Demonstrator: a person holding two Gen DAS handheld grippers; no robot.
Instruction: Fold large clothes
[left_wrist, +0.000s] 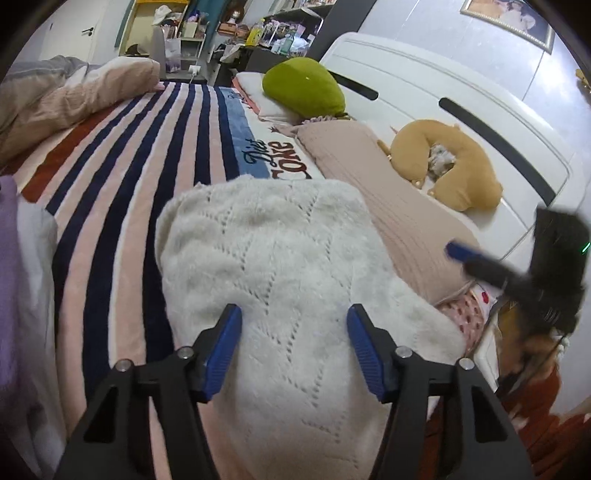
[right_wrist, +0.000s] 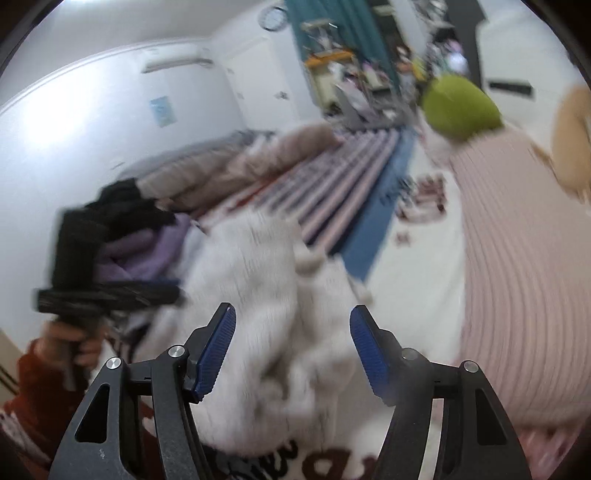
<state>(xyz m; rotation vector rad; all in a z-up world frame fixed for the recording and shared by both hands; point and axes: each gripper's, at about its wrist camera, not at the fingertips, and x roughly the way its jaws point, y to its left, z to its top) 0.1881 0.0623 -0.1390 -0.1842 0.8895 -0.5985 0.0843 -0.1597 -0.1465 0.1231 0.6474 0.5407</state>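
A white fluffy knitted sweater (left_wrist: 277, 258) lies bunched on the striped bed cover, partly folded over itself. My left gripper (left_wrist: 294, 314) hovers just above its near part, open, with nothing pinched between the blue pads. My right gripper (right_wrist: 292, 314) is also open over the same sweater (right_wrist: 266, 295), which is blurred in the right wrist view. The right gripper's blue fingertip (left_wrist: 454, 251) shows blurred at the sweater's right edge in the left wrist view. In the right wrist view a hand in a red sleeve (right_wrist: 33, 369) holds the left gripper (right_wrist: 110, 291).
The striped blanket (left_wrist: 129, 166) stretches left of the sweater. A pink ribbed pillow (left_wrist: 388, 206), green cushion (left_wrist: 303, 90), yellow U-shaped cushion (left_wrist: 461, 166) and white headboard (left_wrist: 443, 92) lie to the right. Purple clothes (right_wrist: 147, 251) and a bunched duvet (left_wrist: 74, 92) sit on the left.
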